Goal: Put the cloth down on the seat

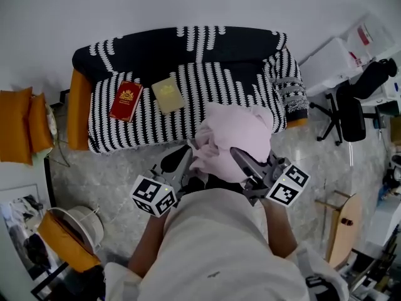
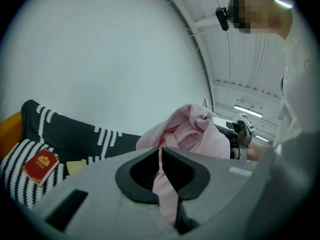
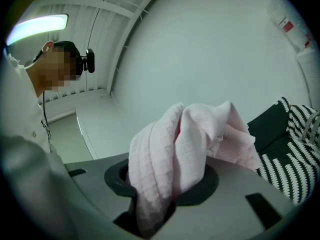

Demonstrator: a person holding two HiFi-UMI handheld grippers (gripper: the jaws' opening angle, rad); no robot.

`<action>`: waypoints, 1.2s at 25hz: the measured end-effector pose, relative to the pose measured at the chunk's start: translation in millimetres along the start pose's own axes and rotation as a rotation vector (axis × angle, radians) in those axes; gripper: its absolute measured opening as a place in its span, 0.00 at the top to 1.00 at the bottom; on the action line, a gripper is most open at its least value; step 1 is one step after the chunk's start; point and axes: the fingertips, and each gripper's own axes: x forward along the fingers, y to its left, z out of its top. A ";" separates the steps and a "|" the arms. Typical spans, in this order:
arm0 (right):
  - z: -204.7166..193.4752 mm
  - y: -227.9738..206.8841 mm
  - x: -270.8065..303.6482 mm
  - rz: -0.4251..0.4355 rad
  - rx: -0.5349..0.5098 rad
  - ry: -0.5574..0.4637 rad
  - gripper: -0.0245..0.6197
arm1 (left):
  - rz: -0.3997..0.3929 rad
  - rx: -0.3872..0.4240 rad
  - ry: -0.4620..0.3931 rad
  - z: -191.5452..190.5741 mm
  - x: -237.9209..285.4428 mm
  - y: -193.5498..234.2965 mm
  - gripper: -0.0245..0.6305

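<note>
Cloth (image 1: 235, 143), pink and bunched, is up in the air between both grippers, at dead centre of the head view. Not on the seat (image 1: 188, 86) yet. The seat sits at 12 o'clock from the cloth, under a black-and-white striped cover (image 1: 238, 80), and the cloth's far edge overlaps the seat's front edge in that view.

Left gripper (image 1: 188, 158): at 9 o'clock of the bundle. In the left gripper view its jaws are nearly together, pinching a thin fold of cloth (image 2: 192, 131) at the tip (image 2: 161, 154). The rest of the cloth piles up beyond the tip, toward 1 o'clock.

Right gripper (image 1: 241, 158): at 5 o'clock of the bundle. In the right gripper view its jaws are part-way closed on a thick wad of cloth (image 3: 185, 144) that fills the gap (image 3: 160, 186). Folds stand up above the jaws and spill toward 3 o'clock, where the striped seat (image 3: 292, 151) shows.

On the seat: red book (image 1: 126, 101) at 10 o'clock from the cloth, tan book (image 1: 168, 95) just beside it, toward 11 o'clock. The two are apart, both flat.

Orange cushions (image 1: 22, 124) at 9 o'clock, off the seat's end. Office chair (image 1: 351, 105) at 2 o'clock.
</note>
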 end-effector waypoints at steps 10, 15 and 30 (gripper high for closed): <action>14.7 -15.4 14.3 0.016 0.005 -0.003 0.72 | 0.025 -0.013 0.012 0.5 7.6 11.7 0.92; 31.2 -30.7 28.3 0.030 0.005 -0.001 0.72 | 0.043 -0.015 0.003 10.3 21.3 23.8 0.92; 102.0 -106.6 79.6 0.082 0.004 0.016 0.71 | 0.124 -0.031 -0.021 51.8 89.9 64.9 0.92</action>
